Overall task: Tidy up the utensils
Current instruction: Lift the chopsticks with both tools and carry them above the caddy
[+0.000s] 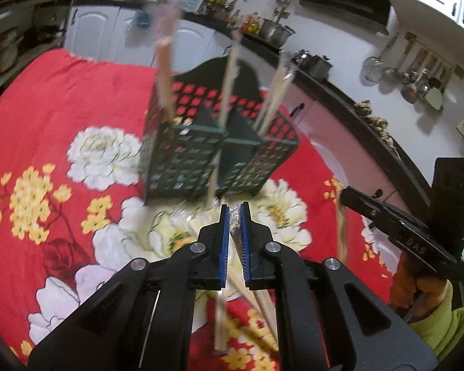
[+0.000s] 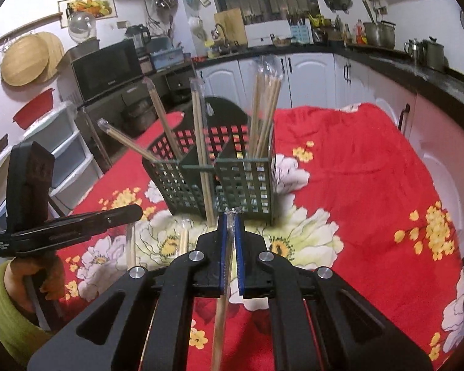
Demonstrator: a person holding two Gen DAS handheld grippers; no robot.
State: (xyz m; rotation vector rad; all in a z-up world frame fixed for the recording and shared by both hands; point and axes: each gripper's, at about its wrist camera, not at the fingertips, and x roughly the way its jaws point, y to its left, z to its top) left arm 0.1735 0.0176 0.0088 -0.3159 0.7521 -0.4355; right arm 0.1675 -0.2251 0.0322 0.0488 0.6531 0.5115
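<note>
A dark green perforated utensil holder (image 1: 201, 151) with divided compartments stands on the red floral cloth; it also shows in the right wrist view (image 2: 232, 182). Several wrapped wooden chopstick pairs (image 2: 264, 111) stand in its compartments. My left gripper (image 1: 235, 216) is shut on a plastic-wrapped chopstick pair (image 1: 221, 318) that hangs down just in front of the holder. My right gripper (image 2: 231, 219) is shut on another wrapped chopstick pair (image 2: 221, 315), also hanging down close in front of the holder. Each gripper shows from the side in the other's view (image 1: 386, 219) (image 2: 77, 225).
More wrapped chopsticks (image 1: 259, 306) lie on the cloth (image 2: 371, 185) below the left gripper, and others (image 2: 184, 241) lie in front of the holder. Kitchen counters (image 2: 402, 58) with pots, white cabinets and a microwave (image 2: 105, 68) surround the table.
</note>
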